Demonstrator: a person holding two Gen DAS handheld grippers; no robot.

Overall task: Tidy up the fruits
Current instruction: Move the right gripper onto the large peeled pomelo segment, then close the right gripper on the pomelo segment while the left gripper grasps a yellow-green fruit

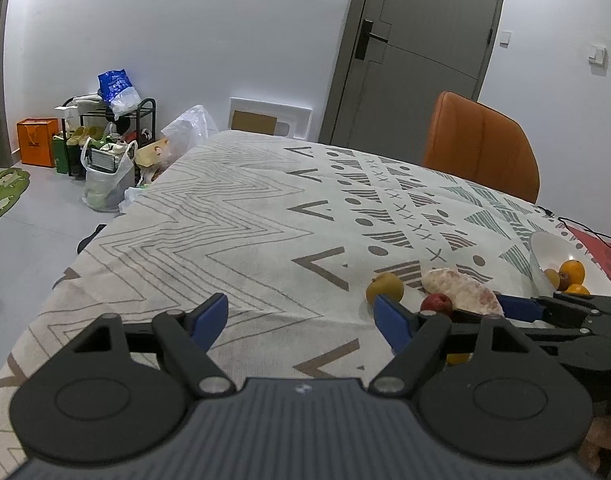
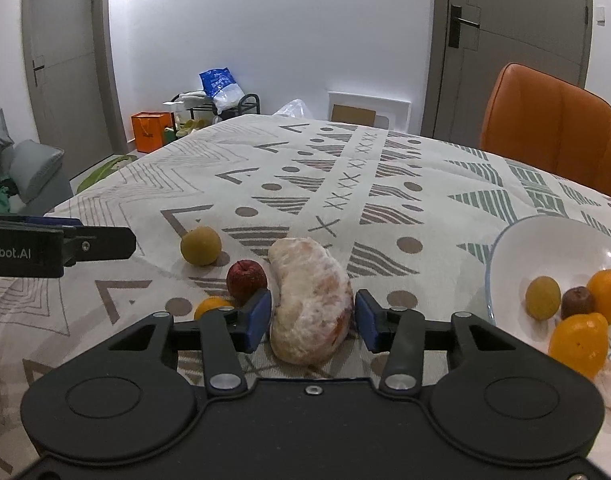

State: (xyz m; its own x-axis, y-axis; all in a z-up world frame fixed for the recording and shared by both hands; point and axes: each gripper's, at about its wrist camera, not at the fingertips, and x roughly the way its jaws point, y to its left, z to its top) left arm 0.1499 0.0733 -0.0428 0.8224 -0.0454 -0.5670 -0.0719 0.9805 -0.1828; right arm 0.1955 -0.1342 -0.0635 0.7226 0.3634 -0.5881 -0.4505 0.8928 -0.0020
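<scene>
Your right tongs (image 2: 312, 320) are spread, with the peeled pomelo segment (image 2: 311, 300) lying between the two blue pads (image 2: 257, 316). The left pad sits just beside the segment's flank, possibly touching; the right pad stands a little off it. The segment rests on the patterned cloth of the bench (image 2: 345, 184), long axis running away from you, near end lying between the pads.

Taking the pomelo segment as landmark: a dark red fruit (image 2: 246, 279) sits just to its left, close against the left pad. An orange (image 2: 211, 306) lies nearer you than the red fruit, partly hidden behind the tong arm. A yellow-brown round fruit (image 2: 200, 246) lies farther left and beyond, apart from the segment. To the segment's right, well apart, stands a white bowl (image 2: 545, 236) holding a yellow-brown fruit (image 2: 542, 297), a small dark red fruit (image 2: 577, 302) and two oranges (image 2: 579, 344). An orange chair (image 2: 553, 128) stands beyond the bowl at the bench's far edge.

Your left tongs (image 1: 301, 316) are wide apart and hold nothing, hovering over bare cloth to the left of the segment. In the left wrist view the segment (image 1: 461, 290) lies beyond the right-hand pad, with the red fruit (image 1: 436, 303) just in front of it and the yellow-brown fruit (image 1: 384, 287) to its left.
</scene>
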